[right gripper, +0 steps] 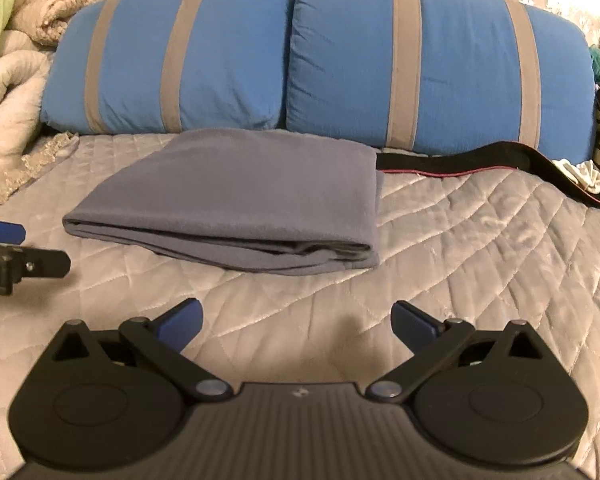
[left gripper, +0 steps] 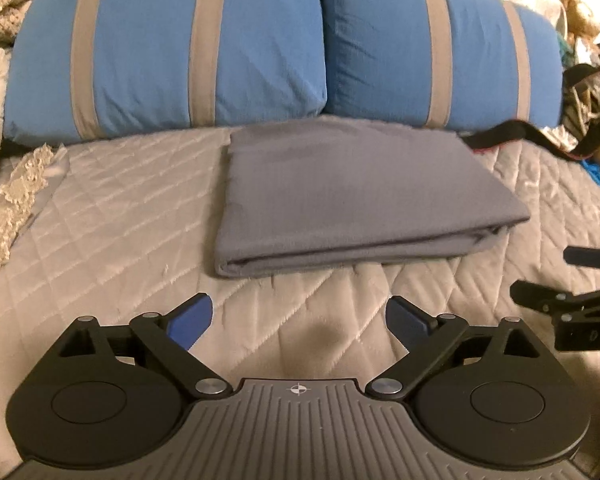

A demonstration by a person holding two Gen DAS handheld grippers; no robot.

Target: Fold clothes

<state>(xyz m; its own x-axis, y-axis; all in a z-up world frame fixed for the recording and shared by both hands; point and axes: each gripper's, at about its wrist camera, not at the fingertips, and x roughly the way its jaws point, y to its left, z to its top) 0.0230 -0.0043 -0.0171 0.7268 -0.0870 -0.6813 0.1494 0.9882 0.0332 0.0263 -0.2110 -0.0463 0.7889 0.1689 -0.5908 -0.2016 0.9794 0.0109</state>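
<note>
A grey garment (left gripper: 356, 196) lies folded into a flat rectangle on the quilted bedspread (left gripper: 112, 216), its layered edge toward me; the right wrist view shows the grey garment (right gripper: 240, 196) too. My left gripper (left gripper: 299, 318) hovers over the quilt just short of that edge, open, nothing between its blue pads. My right gripper (right gripper: 296, 322) is open too and holds nothing, a little back from the garment's near right corner. Each gripper shows at the edge of the other's view: the right gripper (left gripper: 540, 276) and the left gripper (right gripper: 40, 246).
Two blue pillows with grey stripes (left gripper: 172, 48) (right gripper: 432, 60) lean behind the garment. A black strap (right gripper: 480, 160) runs from the garment's far right corner to clutter at the bed's right edge. Bundled blankets (right gripper: 16, 80) lie at the left.
</note>
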